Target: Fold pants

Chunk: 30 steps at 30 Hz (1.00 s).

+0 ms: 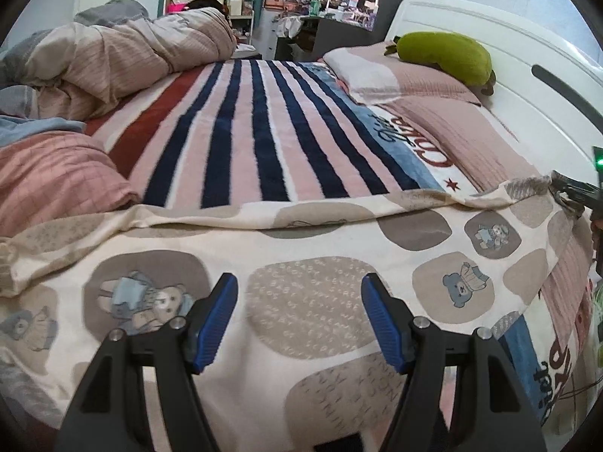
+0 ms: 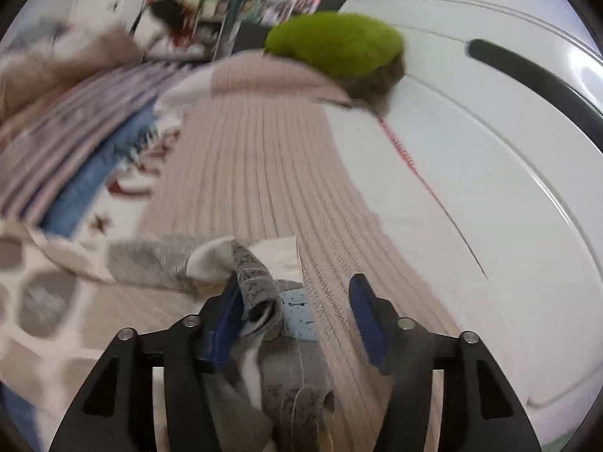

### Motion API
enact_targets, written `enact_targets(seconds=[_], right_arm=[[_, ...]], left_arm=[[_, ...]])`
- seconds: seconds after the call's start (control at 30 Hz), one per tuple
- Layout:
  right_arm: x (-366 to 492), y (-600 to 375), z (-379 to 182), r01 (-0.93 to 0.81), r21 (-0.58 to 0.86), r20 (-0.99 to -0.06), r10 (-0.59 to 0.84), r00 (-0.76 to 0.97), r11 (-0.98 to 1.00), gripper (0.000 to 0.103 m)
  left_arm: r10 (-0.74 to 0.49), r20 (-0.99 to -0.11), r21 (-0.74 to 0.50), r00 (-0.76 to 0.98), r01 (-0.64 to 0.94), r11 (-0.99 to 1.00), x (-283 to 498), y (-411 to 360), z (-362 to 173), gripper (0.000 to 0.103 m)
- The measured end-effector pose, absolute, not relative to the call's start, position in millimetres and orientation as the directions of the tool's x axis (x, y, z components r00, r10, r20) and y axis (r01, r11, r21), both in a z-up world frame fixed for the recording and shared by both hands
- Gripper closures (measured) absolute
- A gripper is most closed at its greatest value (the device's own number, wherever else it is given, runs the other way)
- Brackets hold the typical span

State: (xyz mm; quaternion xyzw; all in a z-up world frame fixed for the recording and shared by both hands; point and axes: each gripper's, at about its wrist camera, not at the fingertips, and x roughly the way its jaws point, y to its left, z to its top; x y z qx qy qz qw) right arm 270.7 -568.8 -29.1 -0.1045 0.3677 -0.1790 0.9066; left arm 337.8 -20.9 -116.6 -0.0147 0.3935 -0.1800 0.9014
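We see the pants (image 1: 309,301) spread flat across the frame's lower half, laid out for folding; our left gripper (image 1: 299,324) hovers released above them, while our right gripper (image 2: 297,324), jaws parted, has cloth draped against its left pad

Even indoor light; right view motion-blurred, fisheye-warped edges.

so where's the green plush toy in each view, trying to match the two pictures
Left wrist view: the green plush toy lies upper right, on a pink pillow against the white headboard.
Right wrist view: the toy sits top centre, blurred, on the same pillow.
Shared landmark: the headboard with its dark curved slot, just right of the toy in both.
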Motion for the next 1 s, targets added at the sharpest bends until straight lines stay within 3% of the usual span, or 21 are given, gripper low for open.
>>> enact_targets(seconds=[0.13, 0.27, 0.37, 0.43, 0.53, 0.77, 1.0], right_arm=[[245.2, -526.2, -6.9, 0.147, -0.237, -0.595, -0.263, 0.76, 0.96, 0.051], [244.9, -473.8, -20.7, -0.018, -0.136, -0.644, -0.074, 0.762, 0.991, 0.055], [259.2, -446.8, -54.0, -0.117, -0.048, -0.734, 0.045, 0.677, 0.992, 0.089], [270.1, -436.5, -75.3, -0.144, -0.031, -0.775, 0.067, 0.628, 0.989, 0.093], [287.5, -427.9, -105.5, -0.158, -0.026, -0.817, 0.07, 0.573, 0.987, 0.093], [335.1, -436.1, -133.9, -0.092, -0.091, -0.848, -0.029, 0.529, 0.992, 0.096], [366.8, -454.2, -115.5, 0.001, -0.19, -0.813, -0.158, 0.56, 0.982, 0.095]], left_arm=[[-0.318, -0.692, -0.158, 0.648, 0.293, 0.943, 332.2, -4.4, -105.3, 0.039], [-0.305, -0.704, -0.14, 0.642, 0.296, 0.945, 331.3, 3.6, -106.9, 0.039], [-0.302, -0.722, -0.139, 0.623, 0.297, 0.945, 337.2, 6.9, -115.9, 0.039], [-0.302, -0.736, -0.143, 0.606, 0.297, 0.944, 345.3, 7.9, -124.1, 0.043], [-0.289, -0.77, -0.128, 0.569, 0.306, 0.943, 365.5, 3.7, -138.0, 0.055], [-0.26, -0.816, -0.076, 0.516, 0.349, 0.934, 416.6, -18.7, -153.9, 0.056], [-0.223, -0.827, -0.033, 0.516, 0.35, 0.936, 456.1, -36.1, -155.3, 0.056]])
